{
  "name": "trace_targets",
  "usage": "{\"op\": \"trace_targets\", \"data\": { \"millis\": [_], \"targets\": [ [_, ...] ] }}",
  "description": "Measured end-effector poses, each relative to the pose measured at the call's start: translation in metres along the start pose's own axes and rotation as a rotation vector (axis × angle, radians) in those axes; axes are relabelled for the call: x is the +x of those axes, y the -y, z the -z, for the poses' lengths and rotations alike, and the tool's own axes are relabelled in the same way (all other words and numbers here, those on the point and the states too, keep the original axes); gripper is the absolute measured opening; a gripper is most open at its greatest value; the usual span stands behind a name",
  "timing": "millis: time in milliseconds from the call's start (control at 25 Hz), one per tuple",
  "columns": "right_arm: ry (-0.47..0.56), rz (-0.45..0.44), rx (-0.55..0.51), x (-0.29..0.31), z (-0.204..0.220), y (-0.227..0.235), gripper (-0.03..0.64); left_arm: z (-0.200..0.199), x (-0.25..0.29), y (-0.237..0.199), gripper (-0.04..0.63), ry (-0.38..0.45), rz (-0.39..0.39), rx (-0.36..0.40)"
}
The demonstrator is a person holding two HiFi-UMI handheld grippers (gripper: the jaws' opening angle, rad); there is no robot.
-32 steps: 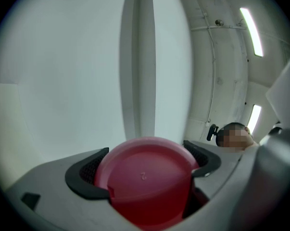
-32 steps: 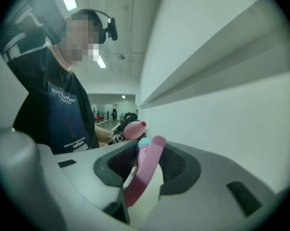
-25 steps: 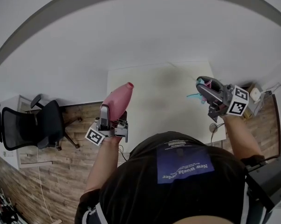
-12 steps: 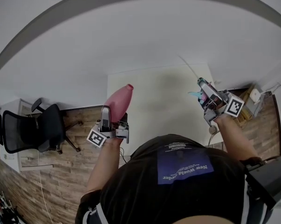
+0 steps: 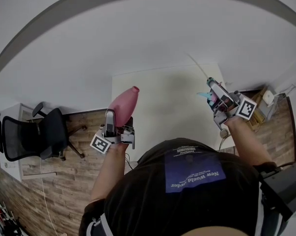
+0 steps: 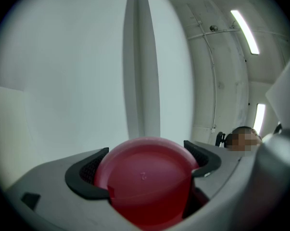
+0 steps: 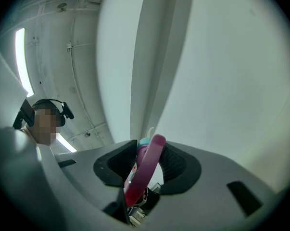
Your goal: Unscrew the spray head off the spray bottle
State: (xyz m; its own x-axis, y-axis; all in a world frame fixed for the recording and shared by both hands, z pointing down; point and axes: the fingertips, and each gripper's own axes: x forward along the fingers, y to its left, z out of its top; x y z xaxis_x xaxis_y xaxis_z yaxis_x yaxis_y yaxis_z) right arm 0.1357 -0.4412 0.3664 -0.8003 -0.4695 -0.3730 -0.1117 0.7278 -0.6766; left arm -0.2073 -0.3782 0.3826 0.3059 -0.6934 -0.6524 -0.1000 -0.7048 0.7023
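Note:
In the head view a pink spray bottle (image 5: 124,105) with a bare neck is tilted up and to the right, above the table's left edge. My left gripper (image 5: 120,123) is shut on its base. From the left gripper view I see the bottle's round red bottom (image 6: 145,177) wedged between the black pads (image 6: 84,174). The pink and teal spray head (image 5: 210,97), off the bottle, is clamped in my right gripper (image 5: 215,93) at the right. Its thin white dip tube (image 5: 198,66) sticks up and left. In the right gripper view the spray head's pink trigger (image 7: 145,174) sits between the pads.
A pale white table (image 5: 162,117) lies below both grippers. A black office chair (image 5: 35,134) stands on the wood floor at the left. Small boxes (image 5: 268,100) sit by the table's right end. A person with a headset (image 7: 44,114) shows in the right gripper view.
My right gripper has rolled and shifted slightly left, so the dip tube now points up and away. The left gripper and bottle have stayed where they were.

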Motion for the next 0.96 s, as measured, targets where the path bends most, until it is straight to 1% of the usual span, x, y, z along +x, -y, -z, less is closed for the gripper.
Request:
{"op": "trace_targets", "data": {
  "millis": [280, 640, 960],
  "targets": [
    [0.005, -0.008, -0.007, 0.0006, -0.0003, -0.0026, 0.13, 0.0004, -0.0014, 0.003, 0.491, 0.008, 0.005, 0.0],
    [-0.016, -0.017, -0.017, 0.0031, 0.0041, -0.0041, 0.13, 0.0004, -0.0011, 0.0018, 0.491, 0.007, 0.004, 0.001],
    [-0.02, -0.024, -0.034, 0.0041, 0.0035, -0.0044, 0.13, 0.0026, 0.0035, 0.0024, 0.49, -0.01, 0.022, 0.005]
  ]
}}
